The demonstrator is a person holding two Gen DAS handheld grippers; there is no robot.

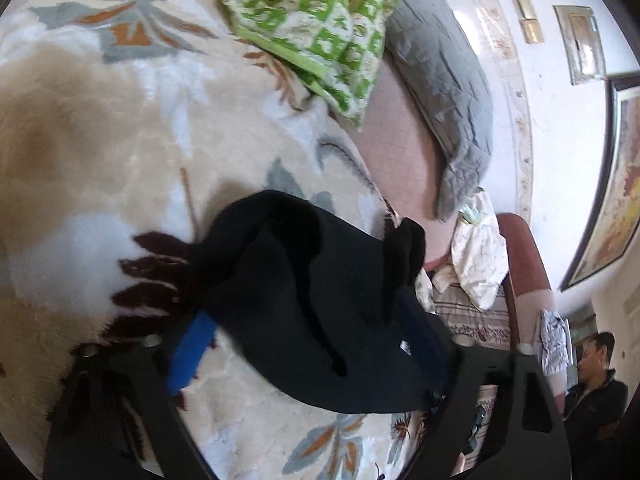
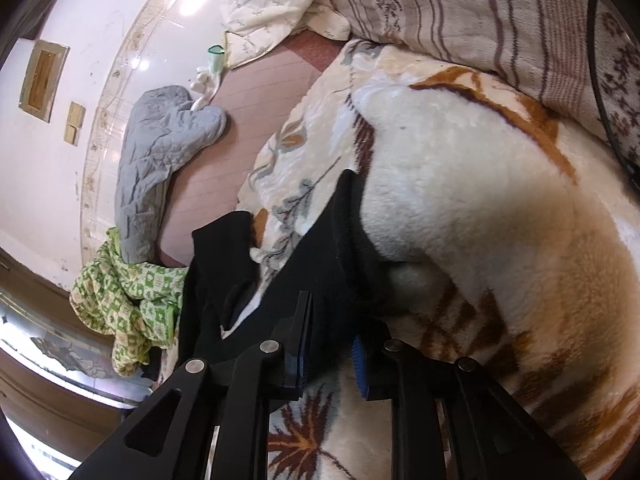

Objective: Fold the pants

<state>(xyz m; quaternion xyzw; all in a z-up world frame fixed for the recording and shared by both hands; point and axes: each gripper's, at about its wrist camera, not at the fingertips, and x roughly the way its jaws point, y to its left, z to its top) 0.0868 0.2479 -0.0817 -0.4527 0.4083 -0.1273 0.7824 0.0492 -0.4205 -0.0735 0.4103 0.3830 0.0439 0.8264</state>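
Right gripper (image 2: 330, 354) fingers pinching black pants (image 2: 320, 264) on the blanket (image 2: 460, 184), left gripper (image 1: 308, 356) fingers spread around bunched cloth; the fold could slip askew.

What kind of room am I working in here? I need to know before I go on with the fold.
Most likely a bedroom: the black pants lie on a plush floral blanket spread over a bed, with a striped pillow at one end and a grey quilt against the wall.
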